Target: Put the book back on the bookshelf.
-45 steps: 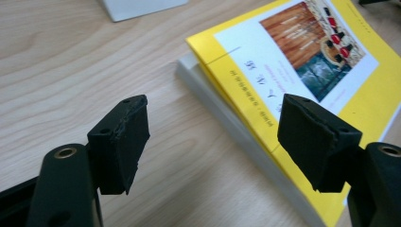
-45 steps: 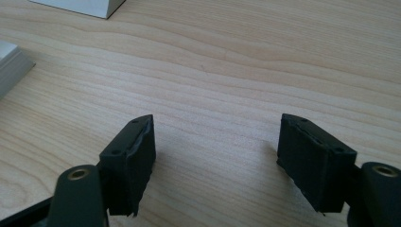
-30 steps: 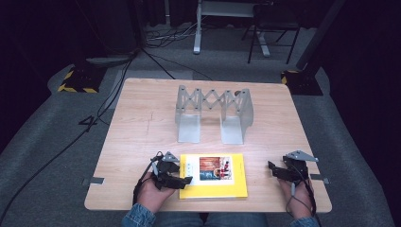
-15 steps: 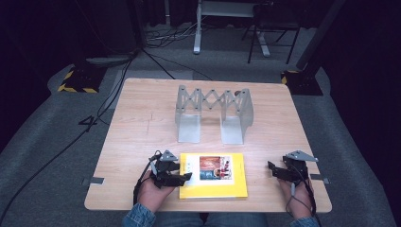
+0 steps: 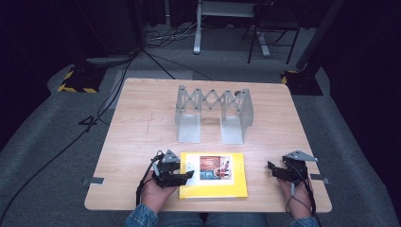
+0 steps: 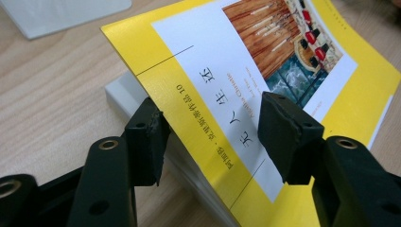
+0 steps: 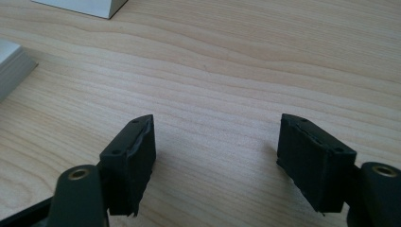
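A yellow book (image 5: 215, 177) with a white panel and a picture on its cover lies flat near the table's front edge. My left gripper (image 5: 188, 176) sits at the book's left edge. In the left gripper view the yellow cover (image 6: 283, 61) runs between the jaws of the left gripper (image 6: 215, 137), one jaw beside the white page block and the other over the cover. The jaws have just been closing, but a gap remains and they stand open around the edge. My right gripper (image 5: 270, 169) rests to the right of the book, open over bare wood (image 7: 236, 56), holding nothing.
A grey metal expanding rack (image 5: 213, 111) stands upright at the table's middle, behind the book. The wooden table (image 5: 142, 118) has bare room on the left and right. The book's corner (image 7: 9, 66) shows at the left of the right gripper view.
The left gripper's jaws look a little narrower around the book's left edge. The book and the right gripper have stayed where they were.
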